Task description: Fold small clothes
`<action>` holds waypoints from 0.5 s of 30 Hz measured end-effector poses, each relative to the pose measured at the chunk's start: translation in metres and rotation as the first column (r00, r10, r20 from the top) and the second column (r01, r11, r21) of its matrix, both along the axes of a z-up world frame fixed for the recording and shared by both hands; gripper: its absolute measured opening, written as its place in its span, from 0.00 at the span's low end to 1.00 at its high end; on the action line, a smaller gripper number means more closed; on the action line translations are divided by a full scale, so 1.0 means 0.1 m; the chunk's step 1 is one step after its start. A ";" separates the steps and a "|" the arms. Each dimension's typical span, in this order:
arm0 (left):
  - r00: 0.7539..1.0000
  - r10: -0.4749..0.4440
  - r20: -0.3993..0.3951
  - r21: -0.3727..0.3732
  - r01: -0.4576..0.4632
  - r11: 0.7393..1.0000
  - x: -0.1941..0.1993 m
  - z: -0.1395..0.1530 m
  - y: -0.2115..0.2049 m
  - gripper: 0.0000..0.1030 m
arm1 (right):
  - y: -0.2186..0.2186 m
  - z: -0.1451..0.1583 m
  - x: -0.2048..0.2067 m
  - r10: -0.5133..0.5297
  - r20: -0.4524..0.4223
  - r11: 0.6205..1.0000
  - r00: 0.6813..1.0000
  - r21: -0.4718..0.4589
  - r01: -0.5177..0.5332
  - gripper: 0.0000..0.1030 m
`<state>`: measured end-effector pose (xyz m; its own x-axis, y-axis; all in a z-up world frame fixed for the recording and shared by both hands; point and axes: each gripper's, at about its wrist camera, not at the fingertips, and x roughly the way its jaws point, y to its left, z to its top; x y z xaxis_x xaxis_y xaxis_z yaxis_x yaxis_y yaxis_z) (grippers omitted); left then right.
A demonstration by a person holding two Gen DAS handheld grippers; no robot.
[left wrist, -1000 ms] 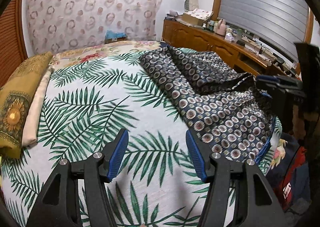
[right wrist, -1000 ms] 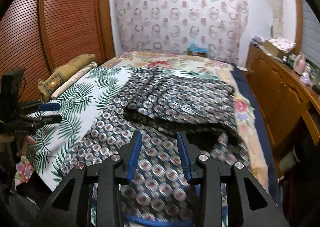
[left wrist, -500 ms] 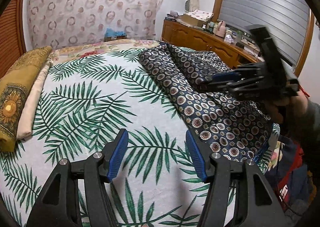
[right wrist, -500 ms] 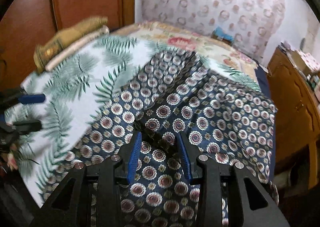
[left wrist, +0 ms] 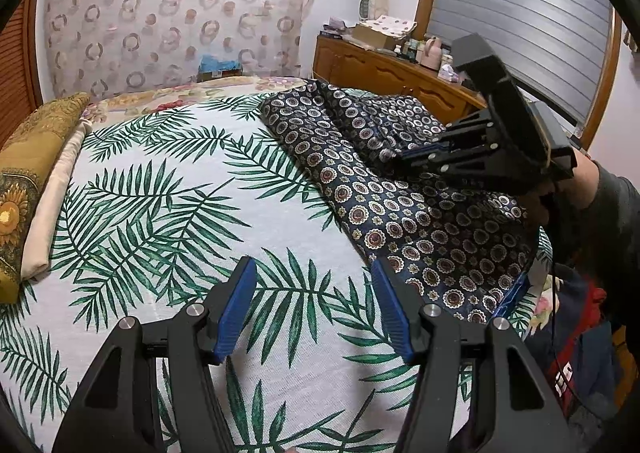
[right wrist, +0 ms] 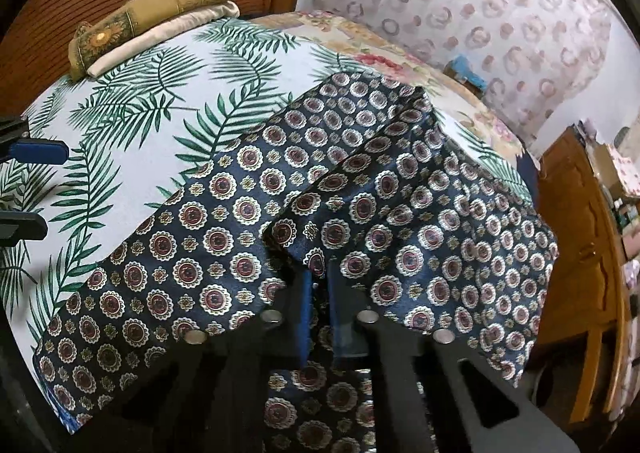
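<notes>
A dark navy garment (left wrist: 384,189) with round medallion print lies on the palm-leaf bedspread (left wrist: 160,213), on its right half. It also fills the right wrist view (right wrist: 360,193), partly folded over itself. My right gripper (right wrist: 318,285) is shut on a folded edge of the garment near its middle; in the left wrist view it reaches in from the right (left wrist: 396,161). My left gripper (left wrist: 312,309) is open and empty, hovering over bare bedspread left of the garment's near edge.
A gold pillow (left wrist: 24,181) and a cream folded cloth (left wrist: 52,205) lie at the bed's left side. A wooden dresser (left wrist: 384,69) with clutter stands behind on the right. A patterned curtain (left wrist: 176,13) covers the back wall.
My right gripper moved down onto the garment and closed on a fold. The left gripper barely moved and stayed open.
</notes>
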<state>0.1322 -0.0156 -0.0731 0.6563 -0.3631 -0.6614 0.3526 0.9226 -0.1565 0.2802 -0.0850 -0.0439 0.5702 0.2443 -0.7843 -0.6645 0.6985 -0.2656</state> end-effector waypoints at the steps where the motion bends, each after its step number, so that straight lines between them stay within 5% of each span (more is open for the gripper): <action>1: 1.000 0.001 0.001 -0.002 -0.001 1.000 0.00 0.00 0.00 0.59 | -0.05 0.04 0.00 -0.002 -0.003 1.000 1.000 0.017 0.002 0.04; 9: 1.000 -0.003 0.006 -0.004 0.003 1.000 -0.02 0.00 -0.01 0.59 | -0.53 0.46 0.25 -0.145 0.057 0.981 0.988 0.136 0.136 0.03; 15: 1.000 -0.013 0.006 -0.007 0.013 1.000 -0.05 0.00 -0.08 0.59 | -0.89 0.60 0.76 -0.340 0.113 0.935 0.934 0.146 0.323 0.03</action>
